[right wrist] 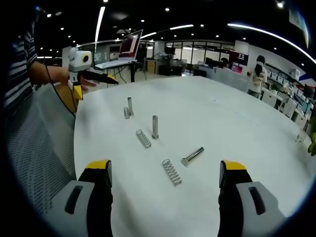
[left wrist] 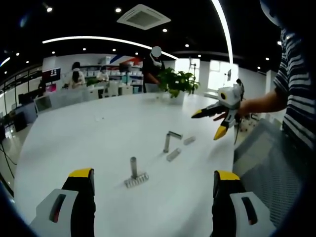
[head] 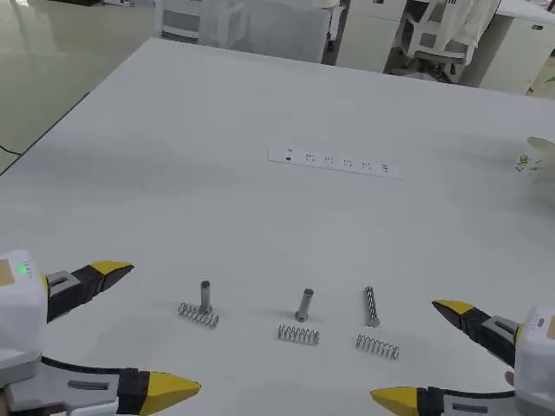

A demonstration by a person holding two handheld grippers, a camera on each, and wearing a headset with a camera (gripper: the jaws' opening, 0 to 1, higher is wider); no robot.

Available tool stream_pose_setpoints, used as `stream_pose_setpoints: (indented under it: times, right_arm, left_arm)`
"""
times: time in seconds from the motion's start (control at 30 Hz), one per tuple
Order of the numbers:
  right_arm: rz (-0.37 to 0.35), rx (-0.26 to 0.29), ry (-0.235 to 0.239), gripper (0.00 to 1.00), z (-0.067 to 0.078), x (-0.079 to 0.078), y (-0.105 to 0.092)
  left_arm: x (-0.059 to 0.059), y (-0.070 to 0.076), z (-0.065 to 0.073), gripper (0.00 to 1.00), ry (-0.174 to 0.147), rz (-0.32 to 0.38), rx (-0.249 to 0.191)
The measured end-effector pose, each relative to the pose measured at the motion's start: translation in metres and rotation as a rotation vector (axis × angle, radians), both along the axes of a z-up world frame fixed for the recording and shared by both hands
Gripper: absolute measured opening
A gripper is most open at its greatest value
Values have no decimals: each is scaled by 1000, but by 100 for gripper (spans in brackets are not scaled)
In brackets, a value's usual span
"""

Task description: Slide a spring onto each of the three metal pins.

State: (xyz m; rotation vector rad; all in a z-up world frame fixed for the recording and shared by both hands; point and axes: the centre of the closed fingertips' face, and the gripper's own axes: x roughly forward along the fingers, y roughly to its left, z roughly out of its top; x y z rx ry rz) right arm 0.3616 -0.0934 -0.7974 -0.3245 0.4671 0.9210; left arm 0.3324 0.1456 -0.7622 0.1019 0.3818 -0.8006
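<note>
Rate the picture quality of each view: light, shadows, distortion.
Head view: even light, faint shadows, the middle pin small but sharp. Left gripper view: fisheye curves the table edge, ceiling dark. Right gripper view: same curving, nearest spring crisp.

three short grey metal pins stand in a row from left to right. the left pin and the middle pin are upright, wider end down. the right pin lies on its side, head nearest. a small wire coil lies flat just near of each, unthreaded: left spring, middle spring, right spring.
</note>
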Motion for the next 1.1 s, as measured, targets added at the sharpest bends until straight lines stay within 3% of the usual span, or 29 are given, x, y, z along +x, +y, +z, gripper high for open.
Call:
stream_pose_setpoints:
  times: [1.1]
  right_arm:
    - [-2, 0, 6, 89, -1, 0, 0]
  left_arm:
    - [-3, 0, 0, 98, 4, -5, -4]
